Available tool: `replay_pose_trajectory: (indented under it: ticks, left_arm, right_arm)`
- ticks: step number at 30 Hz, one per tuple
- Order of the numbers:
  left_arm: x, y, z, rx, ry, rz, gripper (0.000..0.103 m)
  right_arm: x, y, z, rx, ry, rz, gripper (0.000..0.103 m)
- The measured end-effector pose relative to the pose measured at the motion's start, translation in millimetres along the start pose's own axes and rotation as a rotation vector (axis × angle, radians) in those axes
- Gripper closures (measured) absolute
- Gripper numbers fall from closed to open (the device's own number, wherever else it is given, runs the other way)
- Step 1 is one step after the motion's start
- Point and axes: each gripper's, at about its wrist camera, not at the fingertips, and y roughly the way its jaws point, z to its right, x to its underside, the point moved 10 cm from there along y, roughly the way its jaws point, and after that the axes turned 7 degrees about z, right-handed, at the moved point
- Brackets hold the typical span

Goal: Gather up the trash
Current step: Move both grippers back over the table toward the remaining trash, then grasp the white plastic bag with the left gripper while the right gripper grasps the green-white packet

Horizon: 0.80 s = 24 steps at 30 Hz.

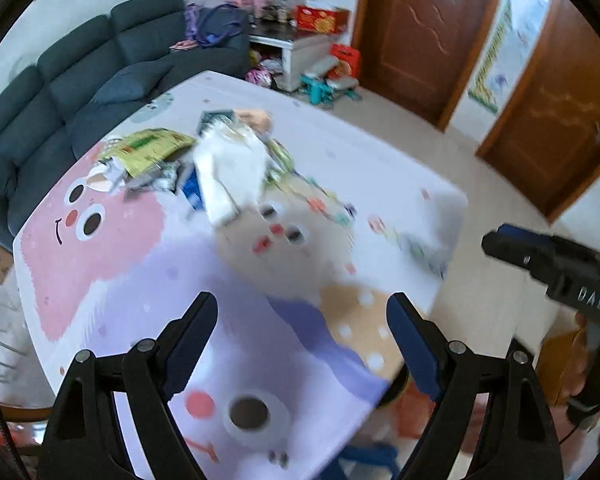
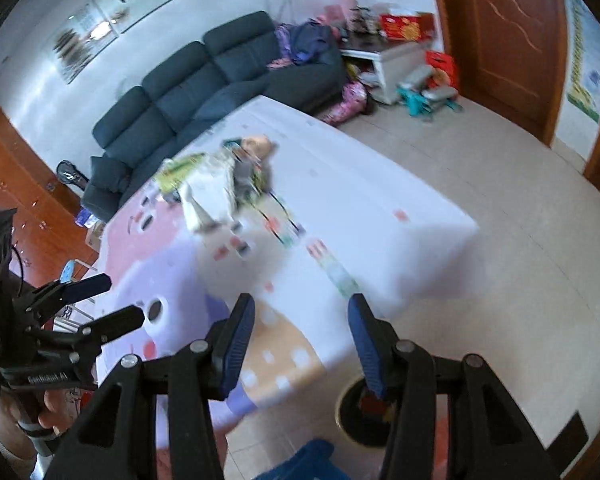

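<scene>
A pile of trash lies on the far part of the cartoon-print table [image 1: 140, 280]: a white bag or paper [image 1: 228, 168], a yellow-green wrapper [image 1: 152, 148], crumpled foil and small wrappers [image 1: 324, 204]. The pile also shows in the right wrist view [image 2: 216, 184]. My left gripper [image 1: 302, 320] is open and empty above the table's near part. My right gripper [image 2: 302, 320] is open and empty over the table's near corner. A dark round bin [image 2: 360, 416] stands on the floor below the right gripper. The frames are blurred.
A dark blue sofa [image 1: 80, 80] runs along the table's far left side. A white cabinet [image 1: 300, 52] with toys and red boxes stands at the back. Brown doors [image 1: 420, 32] are at the right. A blue stool [image 2: 300, 464] is by the bin.
</scene>
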Motion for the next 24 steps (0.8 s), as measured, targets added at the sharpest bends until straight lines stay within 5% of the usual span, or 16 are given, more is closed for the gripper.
replay_pose_trajectory:
  ticks: [5, 9, 24]
  left_arm:
    - [-37.2, 24.9, -46.6, 0.006, -0.086, 0.019, 0.019]
    - [-57.5, 61.0, -76.3, 0.041, -0.153, 0.008, 0.029]
    - [-72.4, 157.7, -89.9, 0.113, -0.219, -0.081, 0.043]
  right_arm:
    - [-43.3, 41.9, -30.2, -0.023, -0.075, -0.001, 0.054]
    - [-60.4, 79.7, -43.1, -0.039, -0.089, -0.030, 0.054]
    - [-83.6, 217.3, -37.8, -0.100, 0.058, -0.144, 0.058]
